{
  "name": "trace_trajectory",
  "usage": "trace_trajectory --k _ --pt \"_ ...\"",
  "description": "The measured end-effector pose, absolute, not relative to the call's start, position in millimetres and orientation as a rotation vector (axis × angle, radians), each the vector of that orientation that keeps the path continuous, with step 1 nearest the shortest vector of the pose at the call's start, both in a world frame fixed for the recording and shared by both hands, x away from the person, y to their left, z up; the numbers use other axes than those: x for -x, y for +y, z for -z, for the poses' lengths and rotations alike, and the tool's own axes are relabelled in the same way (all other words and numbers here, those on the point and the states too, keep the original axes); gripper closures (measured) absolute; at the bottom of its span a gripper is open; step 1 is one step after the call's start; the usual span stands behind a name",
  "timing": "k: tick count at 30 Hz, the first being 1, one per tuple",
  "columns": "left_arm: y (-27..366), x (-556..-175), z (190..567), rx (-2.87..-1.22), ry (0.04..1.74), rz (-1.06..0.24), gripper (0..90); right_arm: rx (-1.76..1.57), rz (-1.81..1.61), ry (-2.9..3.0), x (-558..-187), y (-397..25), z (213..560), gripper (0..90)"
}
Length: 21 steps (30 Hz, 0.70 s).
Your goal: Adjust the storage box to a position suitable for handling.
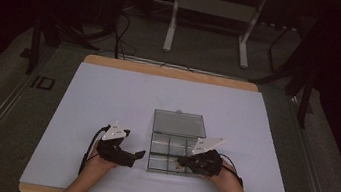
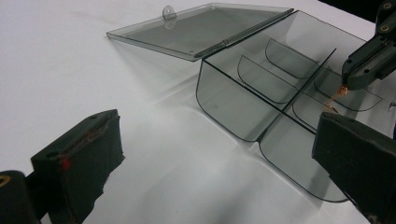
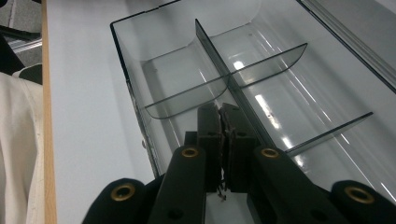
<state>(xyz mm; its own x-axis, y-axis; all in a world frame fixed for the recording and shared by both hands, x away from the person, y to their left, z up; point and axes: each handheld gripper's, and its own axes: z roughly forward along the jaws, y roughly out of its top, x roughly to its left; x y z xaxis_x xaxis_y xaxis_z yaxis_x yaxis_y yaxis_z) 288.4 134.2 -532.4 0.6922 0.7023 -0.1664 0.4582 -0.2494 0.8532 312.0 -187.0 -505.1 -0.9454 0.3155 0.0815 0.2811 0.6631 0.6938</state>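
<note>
My left claw [image 1: 139, 154] hovers with jaws wide apart and empty over the white table [image 1: 102, 96], just beside the left wall of the smoky clear-plastic divided box [image 2: 243, 109], whose hinged lid [image 2: 196, 28] lies flat open behind it. My right claw [image 3: 223, 116] is clamped together on a small thin copper-coloured piece [image 2: 334, 100] over a near compartment. I'd lower it squarely between the dividers before releasing, and steady the box with the left.
</note>
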Motion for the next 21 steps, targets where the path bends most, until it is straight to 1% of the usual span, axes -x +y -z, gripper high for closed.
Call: trace_trajectory --k 6,11,13,16,17,19,21 --pt "134 -289 532 -1.896 0.904 -0.304 2.5 -0.508 -1.167 2.823 -312 -189 504 86.2" --pt "134 -289 532 -1.896 0.904 -0.304 2.5 -0.518 -1.189 2.812 -312 -190 501 81.6" --pt "134 -288 532 -1.895 0.905 -0.304 2.5 -0.519 -1.199 2.805 -312 -191 498 81.5" --pt "134 -288 532 -1.893 0.906 -0.304 2.5 -0.515 -1.222 2.783 -310 -194 493 77.1" --pt "134 -288 532 -1.895 0.904 -0.305 2.5 -0.519 -1.237 2.773 -309 -195 491 73.6" --pt "134 -288 532 -1.899 0.900 -0.311 2.5 -0.522 -1.251 2.757 -308 -198 487 69.3" --pt "134 -288 532 -1.900 0.899 -0.308 2.5 -0.525 -1.256 2.741 -308 -201 485 62.4"
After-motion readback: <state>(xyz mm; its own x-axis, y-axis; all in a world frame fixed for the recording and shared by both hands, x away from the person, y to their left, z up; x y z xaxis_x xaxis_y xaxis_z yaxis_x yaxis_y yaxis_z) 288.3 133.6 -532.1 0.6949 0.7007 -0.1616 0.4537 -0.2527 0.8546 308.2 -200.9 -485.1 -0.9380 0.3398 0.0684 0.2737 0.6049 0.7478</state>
